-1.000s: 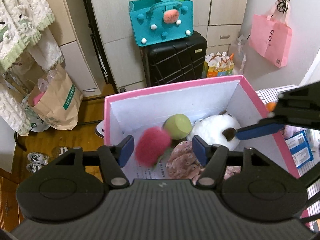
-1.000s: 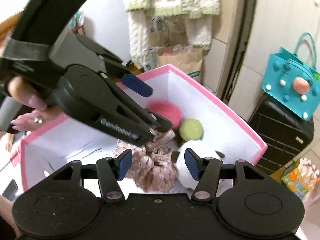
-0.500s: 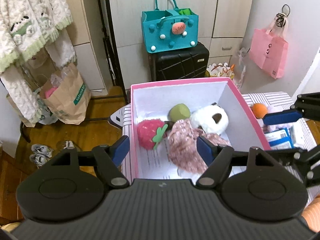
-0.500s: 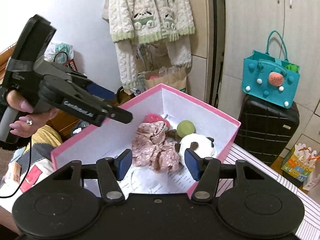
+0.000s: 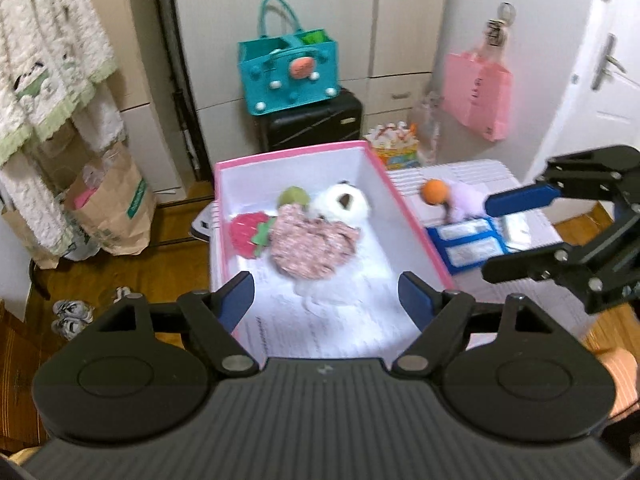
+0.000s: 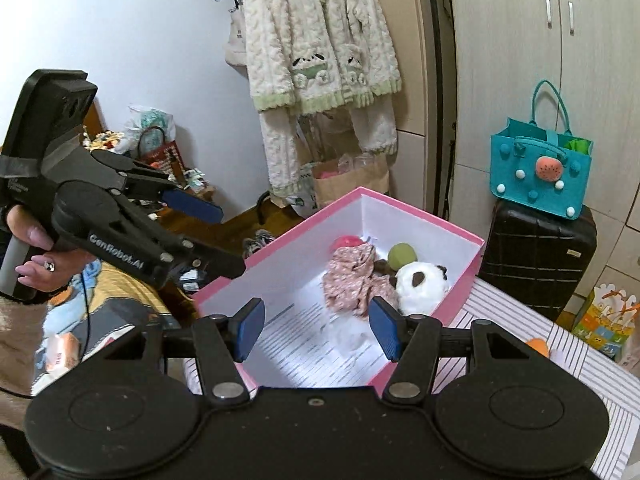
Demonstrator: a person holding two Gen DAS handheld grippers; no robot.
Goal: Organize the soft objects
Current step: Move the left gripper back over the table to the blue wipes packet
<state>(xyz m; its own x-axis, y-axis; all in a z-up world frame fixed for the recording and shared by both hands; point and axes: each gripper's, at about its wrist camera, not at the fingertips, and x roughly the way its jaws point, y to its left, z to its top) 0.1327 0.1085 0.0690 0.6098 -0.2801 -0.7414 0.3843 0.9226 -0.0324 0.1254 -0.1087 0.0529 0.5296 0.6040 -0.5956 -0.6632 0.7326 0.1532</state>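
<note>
A pink box (image 5: 416, 224) with white inside stands on a striped table. In it lie a red strawberry plush (image 5: 248, 234), a green ball (image 5: 294, 196), a white panda plush (image 5: 344, 204) and a floral cloth (image 5: 310, 246). The box (image 6: 464, 284) also shows in the right wrist view with the panda plush (image 6: 420, 284) and cloth (image 6: 352, 280). My left gripper (image 5: 326, 300) is open and empty above the box's near end. My right gripper (image 6: 316, 326) is open and empty, above the box's near side. An orange ball (image 5: 434, 192) and a pale purple soft thing (image 5: 466, 202) lie on the table right of the box.
A blue packet (image 5: 466, 244) lies on the table (image 5: 480, 292) near the right gripper (image 5: 520, 236). A black suitcase (image 5: 316, 122) with a teal felt bag (image 5: 290, 74) stands behind. A paper bag (image 5: 116, 212) and shoes (image 5: 74, 314) are on the floor left. Fluffy clothes (image 6: 320, 52) hang left.
Both grippers have pulled back and up from the box. The strawberry plush left the left gripper and now lies in the box beside the floral cloth.
</note>
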